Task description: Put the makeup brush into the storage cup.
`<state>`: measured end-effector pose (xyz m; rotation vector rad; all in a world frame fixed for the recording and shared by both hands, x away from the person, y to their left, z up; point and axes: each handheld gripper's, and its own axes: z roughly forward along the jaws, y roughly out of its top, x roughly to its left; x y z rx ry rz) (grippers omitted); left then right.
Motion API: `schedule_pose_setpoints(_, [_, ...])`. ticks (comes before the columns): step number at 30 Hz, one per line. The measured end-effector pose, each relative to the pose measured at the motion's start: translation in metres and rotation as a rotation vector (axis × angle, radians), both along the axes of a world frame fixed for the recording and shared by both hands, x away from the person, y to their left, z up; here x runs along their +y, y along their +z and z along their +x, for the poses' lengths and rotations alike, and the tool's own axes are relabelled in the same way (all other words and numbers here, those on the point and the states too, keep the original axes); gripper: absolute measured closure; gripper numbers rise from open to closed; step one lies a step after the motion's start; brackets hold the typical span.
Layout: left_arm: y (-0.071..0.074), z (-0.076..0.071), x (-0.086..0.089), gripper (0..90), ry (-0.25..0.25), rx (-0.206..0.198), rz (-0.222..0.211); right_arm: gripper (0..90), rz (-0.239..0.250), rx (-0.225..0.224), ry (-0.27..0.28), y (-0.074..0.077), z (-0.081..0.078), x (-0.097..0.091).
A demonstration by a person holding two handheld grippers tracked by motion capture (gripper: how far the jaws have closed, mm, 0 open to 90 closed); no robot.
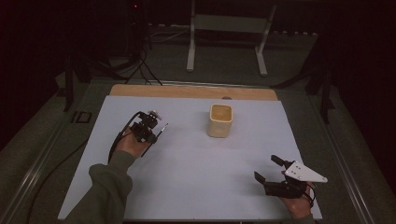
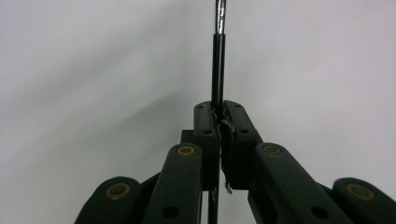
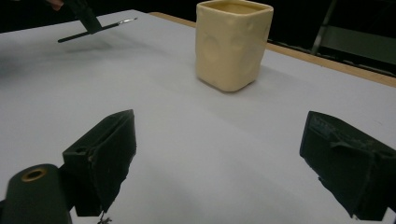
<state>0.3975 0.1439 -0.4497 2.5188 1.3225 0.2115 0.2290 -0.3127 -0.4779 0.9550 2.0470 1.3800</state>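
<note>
High view: the left tongs [image 1: 150,131] are clamped on a thin dark rod [image 1: 161,129], perhaps a pen or small tool, whose silvery tip points right toward the cream cup [image 1: 220,120]. The cup stands upright on the white bench [image 1: 187,177], toward its far middle, well apart from the rod. The left gripper view shows the jaws pressed together around the rod [image 2: 218,65], which runs straight out between them over bare bench.

The right tongs [image 1: 268,170] sit at the near right, jaws wide apart and holding nothing; in the right gripper view the cup [image 3: 232,44] stands ahead of them.

My reading is that the rod is picked up and being carried. The next move probably calls for swinging it right over the cup's open mouth, tipping it downward and releasing.

No brand, label or writing can be read; faint marks on one right jaw are too blurred.
</note>
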Motion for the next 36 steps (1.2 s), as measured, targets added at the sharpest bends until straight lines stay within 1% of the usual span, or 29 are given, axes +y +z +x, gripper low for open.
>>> schedule_pose_setpoints(1, [0.002, 0.000, 0.001, 86.4, 0.007, -0.012, -0.005, 10.5, 0.000, 0.000, 0.000, 0.000, 0.000, 0.000])
schedule_pose_setpoints(2, [0.003, 0.000, 0.002, 86.4, 0.011, -0.016, -0.013, 10.5, 0.001, 0.000, 0.000, 0.000, 0.000, 0.000])
schedule_pose_setpoints(3, [0.004, 0.000, 0.002, 86.4, 0.011, -0.020, -0.012, 10.5, 0.000, 0.000, -0.001, 0.000, 0.000, 0.000])
schedule_pose_setpoints(5, [0.006, 0.000, 0.004, 86.4, 0.022, -0.037, -0.019, 10.5, 0.000, 0.001, 0.000, 0.000, 0.000, 0.000])
schedule_pose_setpoints(7, [0.009, 0.000, 0.006, 86.4, 0.024, -0.054, -0.029, 10.5, 0.000, 0.001, -0.001, 0.000, 0.000, 0.000])
schedule_pose_setpoints(13, [0.013, -0.002, 0.008, 86.4, 0.025, -0.084, -0.057, 10.5, 0.001, 0.001, -0.002, 0.000, 0.000, 0.000])
schedule_pose_setpoints(15, [0.015, -0.002, 0.009, 86.4, 0.029, -0.103, -0.071, 10.5, 0.000, 0.001, -0.002, 0.000, 0.000, 0.000])
schedule_pose_setpoints(20, [0.019, -0.004, 0.010, 86.4, 0.020, -0.144, -0.102, 10.5, 0.001, -0.002, -0.004, 0.000, 0.000, -0.001])
schedule_pose_setpoints(23, [0.021, -0.005, 0.011, 86.4, 0.025, -0.169, -0.123, 10.5, 0.001, -0.001, -0.004, 0.000, 0.000, -0.001])
schedule_pose_setpoints(26, [0.023, -0.006, 0.012, 86.4, 0.019, -0.192, -0.135, 10.5, 0.001, -0.002, -0.003, 0.000, 0.000, -0.001])
schedule_pose_setpoints(31, [0.025, -0.007, 0.013, 86.4, 0.017, -0.216, -0.154, 10.5, 0.001, -0.002, -0.003, 0.000, 0.000, 0.000])
schedule_pose_setpoints(36, [0.028, -0.009, 0.013, 86.4, 0.013, -0.258, -0.171, 10.5, 0.001, -0.002, -0.003, 0.001, 0.000, -0.001])
